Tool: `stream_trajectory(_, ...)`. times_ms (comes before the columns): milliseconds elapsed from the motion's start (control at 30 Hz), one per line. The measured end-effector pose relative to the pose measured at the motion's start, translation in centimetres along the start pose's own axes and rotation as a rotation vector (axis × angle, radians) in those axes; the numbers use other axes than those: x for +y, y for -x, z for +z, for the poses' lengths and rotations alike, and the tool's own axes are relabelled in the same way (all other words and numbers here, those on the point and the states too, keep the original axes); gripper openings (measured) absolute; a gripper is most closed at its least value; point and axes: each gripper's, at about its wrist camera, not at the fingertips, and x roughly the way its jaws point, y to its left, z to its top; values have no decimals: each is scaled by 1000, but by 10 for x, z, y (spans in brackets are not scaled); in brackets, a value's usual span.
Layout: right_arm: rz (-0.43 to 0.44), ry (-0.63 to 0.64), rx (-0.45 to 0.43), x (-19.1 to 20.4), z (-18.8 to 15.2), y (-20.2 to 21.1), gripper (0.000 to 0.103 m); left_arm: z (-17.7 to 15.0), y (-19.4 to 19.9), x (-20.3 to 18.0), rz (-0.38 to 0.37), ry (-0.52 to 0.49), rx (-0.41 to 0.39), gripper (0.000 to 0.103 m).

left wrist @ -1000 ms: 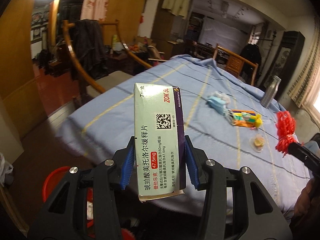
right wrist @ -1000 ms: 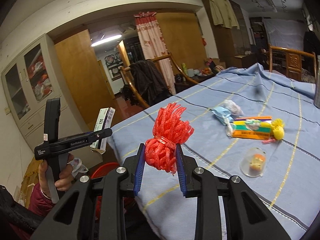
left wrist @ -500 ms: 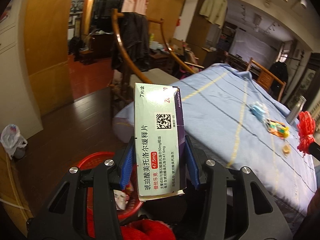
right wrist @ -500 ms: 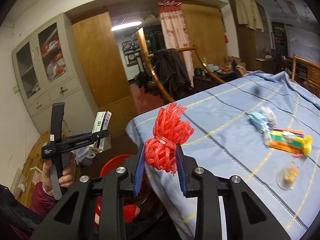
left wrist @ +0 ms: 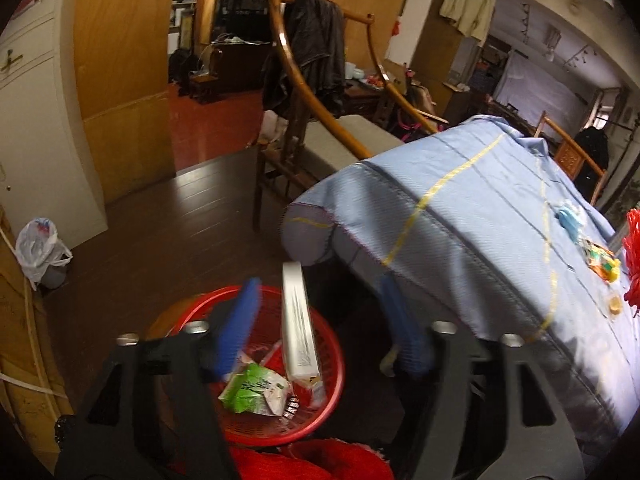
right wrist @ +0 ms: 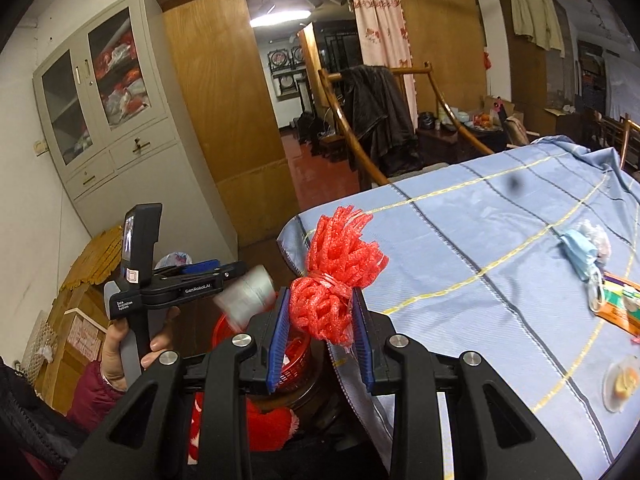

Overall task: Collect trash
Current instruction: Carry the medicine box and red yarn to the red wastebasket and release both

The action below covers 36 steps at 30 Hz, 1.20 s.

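My left gripper (left wrist: 320, 314) hangs over a red basket (left wrist: 335, 376) on the floor, its jaws opening. The white medicine box (left wrist: 297, 320) is loose between the blue pads (left wrist: 239, 320), touching neither, and is dropping edge-on toward the basket. In the right wrist view the left gripper (right wrist: 188, 282) sits in a hand, and the box (right wrist: 245, 297) is a blur below it, above the basket (right wrist: 297, 356). My right gripper (right wrist: 320, 322) is shut on a red foam net (right wrist: 334, 292) at the corner of the blue-clothed table (right wrist: 480, 264).
On the cloth lie a blue face mask (right wrist: 580, 250), an orange-green wrapper (right wrist: 620, 308) and a clear cup (right wrist: 620, 380). A green carton (left wrist: 256, 392) lies in the basket. A wooden chair with a dark jacket (left wrist: 316, 52) stands behind; a white bag (left wrist: 38, 246) sits near the cabinet (right wrist: 112, 120).
The left gripper swung away from the table and down over the red basket, then opened and let the box go. The right gripper carried the net leftward to the table's corner.
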Motion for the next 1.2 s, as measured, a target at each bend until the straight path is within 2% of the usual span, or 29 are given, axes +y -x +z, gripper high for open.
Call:
stream_trajectory(67, 6, 1, 17, 2, 2, -8, 30, 1, 0, 8, 28, 18, -17, 86)
stream_trajectory(200, 23, 7, 48, 6, 5, -25, 30, 4, 1, 31, 74, 81, -29, 93)
stream_trajectory(567, 109, 68, 150, 41, 20, -85, 30, 5, -6, 99, 167, 252, -18, 95)
stream_trajectory(900, 215, 142, 273, 90, 26, -148, 31, 4, -16, 134, 186, 345, 16, 96)
stream_trajectory(1000, 235, 171, 314, 107, 29, -170, 35, 3, -12, 141, 230, 341, -1, 96)
stream_trajectory(1067, 254, 159, 337, 116, 29, -186, 46, 3, -10, 146, 261, 333, -5, 96)
stream_trajectory(1100, 253, 153, 341, 119, 28, -190, 55, 3, -9, 148, 277, 331, -9, 96)
stream_trajectory(1200, 245, 156, 355, 128, 27, -203, 56, 4, -5, 154, 303, 327, -22, 96)
